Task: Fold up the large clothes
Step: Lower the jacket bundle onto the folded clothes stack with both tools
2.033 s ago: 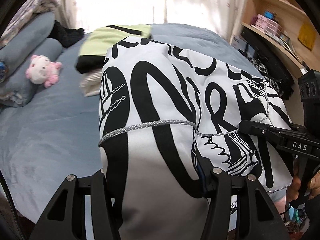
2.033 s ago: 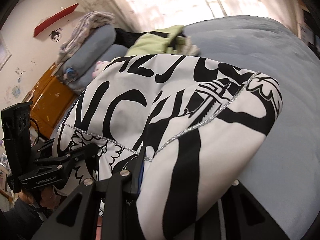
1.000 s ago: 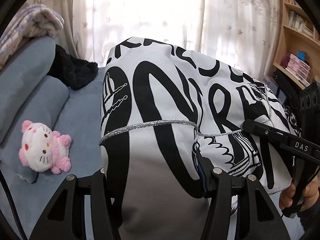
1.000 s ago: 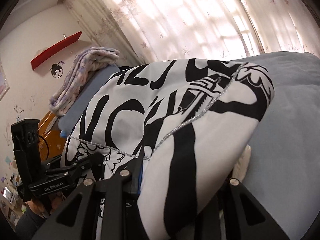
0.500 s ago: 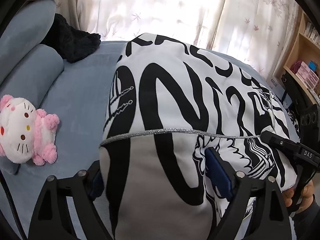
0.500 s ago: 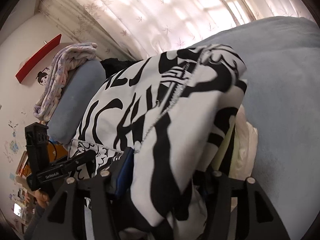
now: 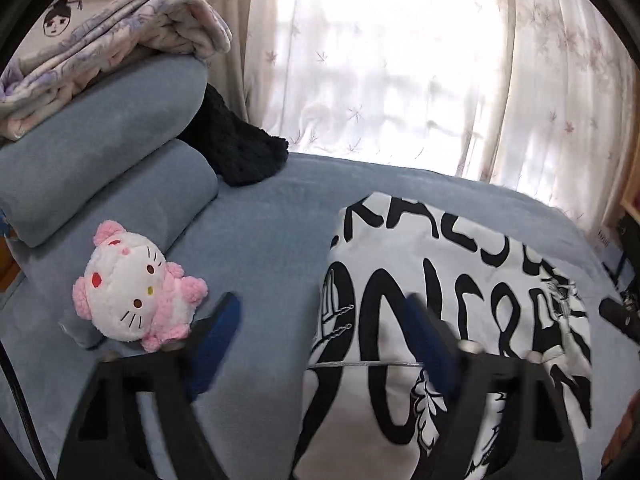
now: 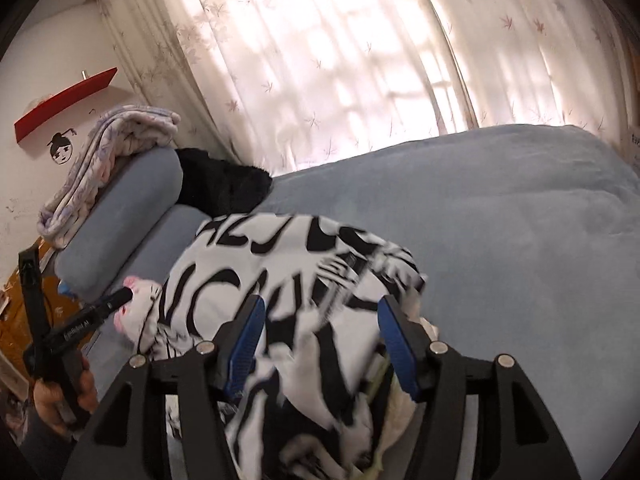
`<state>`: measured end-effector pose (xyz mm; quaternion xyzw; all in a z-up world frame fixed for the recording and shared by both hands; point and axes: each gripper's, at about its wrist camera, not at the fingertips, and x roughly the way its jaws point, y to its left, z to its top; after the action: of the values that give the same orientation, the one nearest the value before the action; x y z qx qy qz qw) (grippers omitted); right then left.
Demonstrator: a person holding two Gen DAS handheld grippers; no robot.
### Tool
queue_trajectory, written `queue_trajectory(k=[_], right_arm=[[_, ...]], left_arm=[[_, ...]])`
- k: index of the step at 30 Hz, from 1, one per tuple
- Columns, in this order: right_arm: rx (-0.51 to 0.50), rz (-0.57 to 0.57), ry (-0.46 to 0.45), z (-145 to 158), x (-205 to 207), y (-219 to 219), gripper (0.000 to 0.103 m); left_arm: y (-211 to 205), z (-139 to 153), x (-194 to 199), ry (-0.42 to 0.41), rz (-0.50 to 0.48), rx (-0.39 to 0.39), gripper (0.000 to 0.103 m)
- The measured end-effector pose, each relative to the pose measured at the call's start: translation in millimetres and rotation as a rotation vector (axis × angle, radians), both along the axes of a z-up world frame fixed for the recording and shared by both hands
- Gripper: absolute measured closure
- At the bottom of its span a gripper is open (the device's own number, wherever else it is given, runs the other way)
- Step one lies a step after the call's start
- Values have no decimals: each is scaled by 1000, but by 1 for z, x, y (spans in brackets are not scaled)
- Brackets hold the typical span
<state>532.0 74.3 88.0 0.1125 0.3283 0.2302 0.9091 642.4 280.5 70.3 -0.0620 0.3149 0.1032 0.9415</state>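
The folded white garment with bold black lettering (image 7: 460, 280) lies on the blue bed cover (image 7: 260, 240). My left gripper (image 7: 320, 320) stands at its left edge. Its jaws are closing, but neither pad presses the cloth: the right fingertip (image 7: 432, 340) hovers over the garment and the left one is over bare bed. In the right wrist view the garment (image 8: 280, 280) sags, blurred, between the spread blue pads of my right gripper (image 8: 320, 320); they do not pinch it. The left gripper's tip (image 8: 120, 296) shows at the garment's far side, held by a hand (image 8: 60, 392).
A pink and white plush cat (image 7: 132, 296) lies left of the garment. Two blue bolsters (image 7: 100, 168) with a folded patterned blanket (image 7: 120, 28) and a black knit piece (image 7: 240, 152) sit at the bedhead. Pale yellow-green cloth (image 8: 384, 380) peeks from under the garment. Curtains (image 8: 340, 60) hang behind.
Both grippers have let go of the garment, which dropped from raised to lying on the bed. The left gripper has shifted left off the cloth, and both pairs of jaws stand wider.
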Motion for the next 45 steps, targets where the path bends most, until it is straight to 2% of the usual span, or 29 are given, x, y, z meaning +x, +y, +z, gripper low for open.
queue_trajectory(k=[1, 2, 8, 11, 13, 16, 22, 28, 34, 38, 45], right_arm=[[2, -4, 1, -2, 4, 7, 44], [-5, -8, 1, -4, 7, 15, 44], [-124, -79, -23, -28, 38, 52, 44], [-155, -135, 53, -51, 57, 41, 44], [-132, -128, 70, -62, 62, 33, 43], [-149, -129, 45, -74, 60, 28, 42], [-162, -133, 51, -78, 57, 23, 39], [-154, -132, 46, -63, 23, 10, 33], [-190, -69, 35, -36, -35, -2, 33], [-221, -11, 18, -7, -91, -13, 31], [-252, 9, 1, 42, -165, -45, 30]], left_arm=[[-5, -5, 6, 22, -8, 6, 50], [-10, -10, 13, 42, -14, 13, 52], [-31, -35, 42, 59, 14, 137, 53], [-24, -49, 52, 90, 31, 143, 49], [-18, -57, 53, 82, 49, 121, 37], [-12, -67, 54, 69, 56, 74, 35], [-11, -67, 47, 61, 62, 63, 32], [-11, -58, 25, 91, 62, -4, 29], [-27, -36, -34, 100, 40, -37, 24], [-43, -10, -83, 87, 37, -40, 21], [-75, 47, -165, 60, 17, -68, 18]])
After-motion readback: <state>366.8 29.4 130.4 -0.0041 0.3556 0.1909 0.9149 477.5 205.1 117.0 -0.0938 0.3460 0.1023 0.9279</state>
